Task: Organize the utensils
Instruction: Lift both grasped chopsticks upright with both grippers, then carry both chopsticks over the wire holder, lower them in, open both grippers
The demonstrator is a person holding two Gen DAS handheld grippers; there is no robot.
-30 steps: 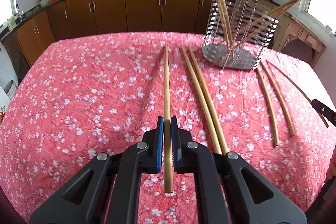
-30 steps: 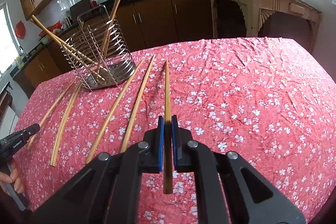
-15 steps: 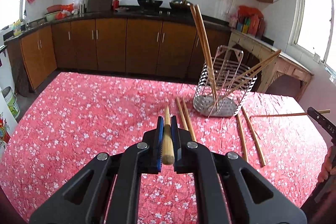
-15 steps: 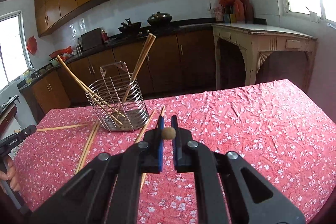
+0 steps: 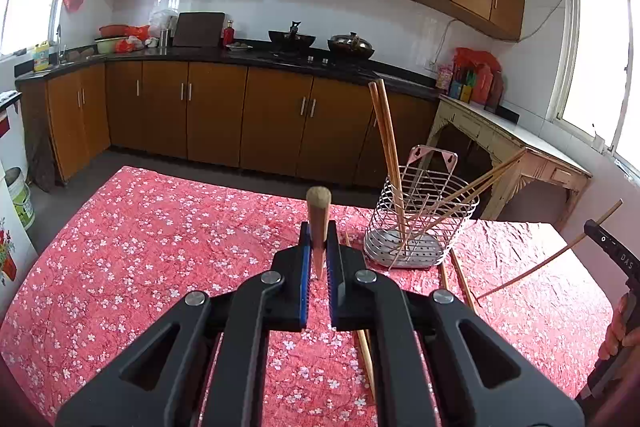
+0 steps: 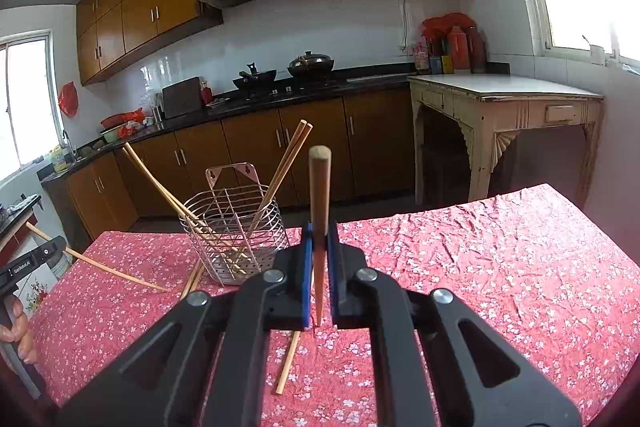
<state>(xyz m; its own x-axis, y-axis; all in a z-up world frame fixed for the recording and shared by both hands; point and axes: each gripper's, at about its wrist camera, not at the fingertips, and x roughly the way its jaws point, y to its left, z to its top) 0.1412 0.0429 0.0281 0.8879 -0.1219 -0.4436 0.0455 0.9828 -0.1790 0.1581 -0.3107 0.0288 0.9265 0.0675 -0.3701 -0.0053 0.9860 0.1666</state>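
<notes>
My left gripper (image 5: 319,239) is shut on a bamboo chopstick (image 5: 318,215) that is tilted up, butt end toward the camera. My right gripper (image 6: 319,239) is shut on another chopstick (image 6: 319,195), also raised steeply. The wire utensil basket (image 5: 420,223) stands on the table to the right of the left gripper with several chopsticks leaning in it; in the right wrist view the basket (image 6: 236,231) is left of the gripper. Loose chopsticks (image 5: 460,279) lie on the cloth beside the basket. The right gripper with its chopstick also shows at the left wrist view's right edge (image 5: 612,247).
The table has a red floral cloth (image 5: 140,247). Brown kitchen cabinets (image 5: 216,115) and a counter with pots run behind it. A cream side table (image 6: 504,115) stands to the right. More chopsticks (image 6: 288,359) lie under my right gripper.
Both grippers have lifted their chopsticks off the cloth and tipped them up. Both views have swung up from the table toward the kitchen wall.
</notes>
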